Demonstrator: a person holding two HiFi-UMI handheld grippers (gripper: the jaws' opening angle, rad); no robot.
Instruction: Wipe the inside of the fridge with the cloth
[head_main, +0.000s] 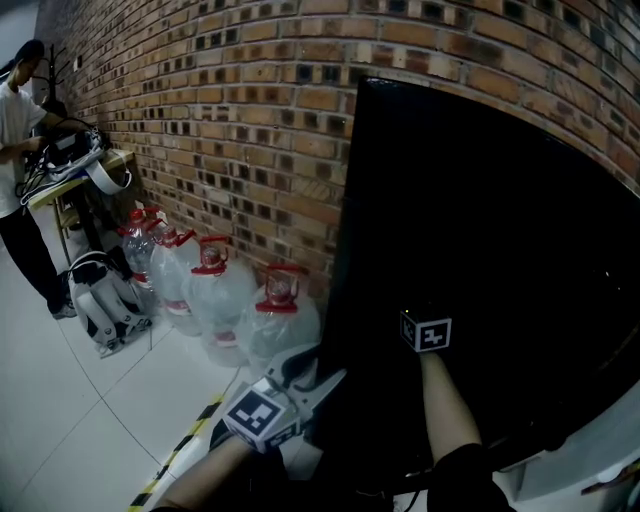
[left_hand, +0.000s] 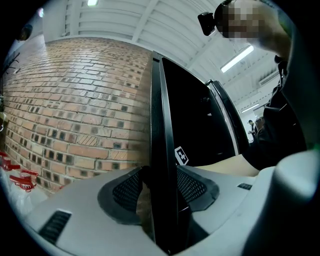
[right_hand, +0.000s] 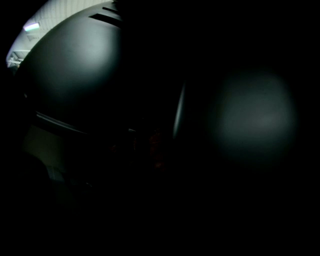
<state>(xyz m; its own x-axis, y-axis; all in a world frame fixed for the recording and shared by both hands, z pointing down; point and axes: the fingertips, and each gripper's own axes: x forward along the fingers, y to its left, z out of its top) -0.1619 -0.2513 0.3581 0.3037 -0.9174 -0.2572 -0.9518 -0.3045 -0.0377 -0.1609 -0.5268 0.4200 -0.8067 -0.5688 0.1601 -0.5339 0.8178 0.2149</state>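
The fridge's black door (head_main: 480, 250) fills the right half of the head view, in front of a brick wall. My left gripper (head_main: 322, 372) reaches up from the bottom and straddles the door's left edge. In the left gripper view the door edge (left_hand: 162, 150) runs upright between the jaws, and my left gripper (left_hand: 160, 187) is shut on it, one dark pad (left_hand: 127, 190) on each side. Of my right gripper (head_main: 425, 330) only the marker cube and my forearm show against the black door; its jaws are lost in the dark. The right gripper view is almost black. No cloth shows in any view.
Several big water jugs with red caps (head_main: 215, 290) stand along the brick wall (head_main: 230, 120), left of the fridge. A black-and-white bag (head_main: 105, 300) lies beyond them. A person (head_main: 20, 170) stands at a cluttered table at far left. Yellow-black tape (head_main: 180, 445) crosses the tiled floor.
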